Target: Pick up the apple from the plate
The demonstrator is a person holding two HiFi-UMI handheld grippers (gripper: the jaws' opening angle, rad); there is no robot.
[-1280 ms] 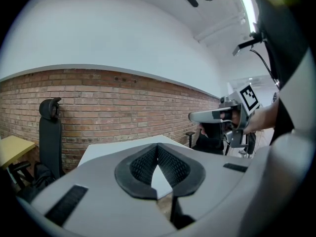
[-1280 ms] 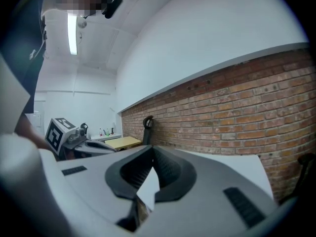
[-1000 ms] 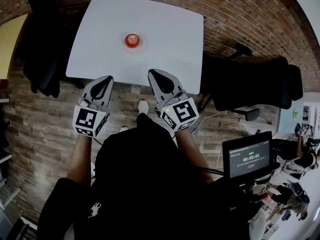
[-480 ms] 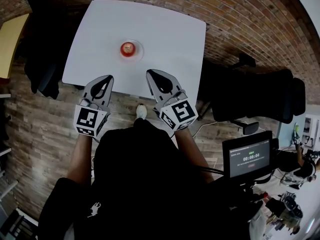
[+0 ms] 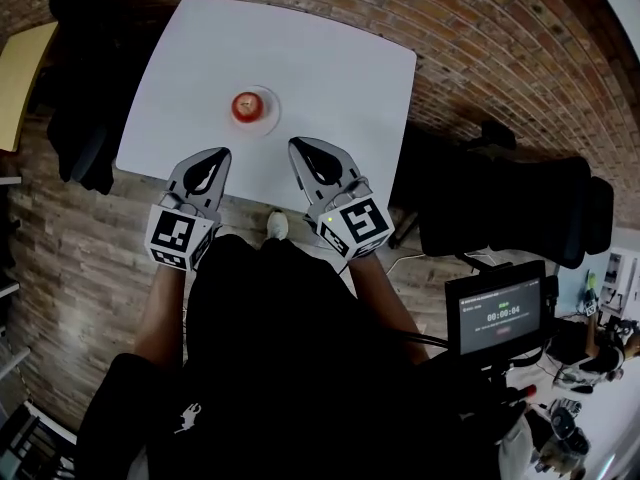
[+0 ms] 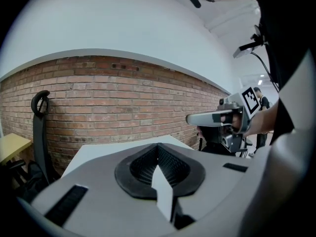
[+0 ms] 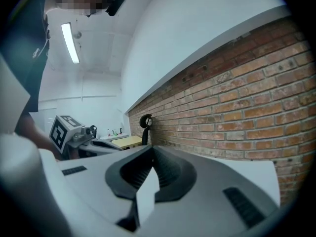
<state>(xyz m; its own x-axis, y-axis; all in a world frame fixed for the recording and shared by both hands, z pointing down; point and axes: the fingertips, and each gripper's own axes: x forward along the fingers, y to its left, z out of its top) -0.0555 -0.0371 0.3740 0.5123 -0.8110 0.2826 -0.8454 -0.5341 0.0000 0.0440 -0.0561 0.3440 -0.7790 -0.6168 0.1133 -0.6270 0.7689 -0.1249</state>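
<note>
1. Left gripper (image 6: 158, 149): the jaws are pressed together along their centre line. Nothing sits between them.
2. Right gripper (image 7: 149, 152): the jaws are likewise pressed together and carry nothing.
3. Position: in the head view both grippers are held side by side, apart from each other, with their tips over the near edge of the table (image 5: 340, 68). Each points away from the person toward the far side.
4. Marker cubes: the left marker cube (image 5: 180, 240) and the right marker cube (image 5: 358, 224) sit at the rear of the grippers, just ahead of the person's forearms.
5. Apple (image 5: 245, 105): red, upright, resting on the plate (image 5: 274, 111). It lies beyond the jaw tips, between the lines of the two grippers and nearer the left one. Neither gripper touches it.
6. Plate: small, clear and round, standing on the near half of the white table, left of centre.
7. Table: square and white, with only the plate and apple on it.
8. Surroundings: a brick wall (image 6: 123, 102) stands behind the table. A dark chair (image 5: 510, 203) is at the right of the table. A plank floor (image 5: 70, 258) lies below, and a shoe (image 5: 278, 225) shows between the grippers. A screen (image 5: 498, 313) showing a timer stands at the person's right.
</note>
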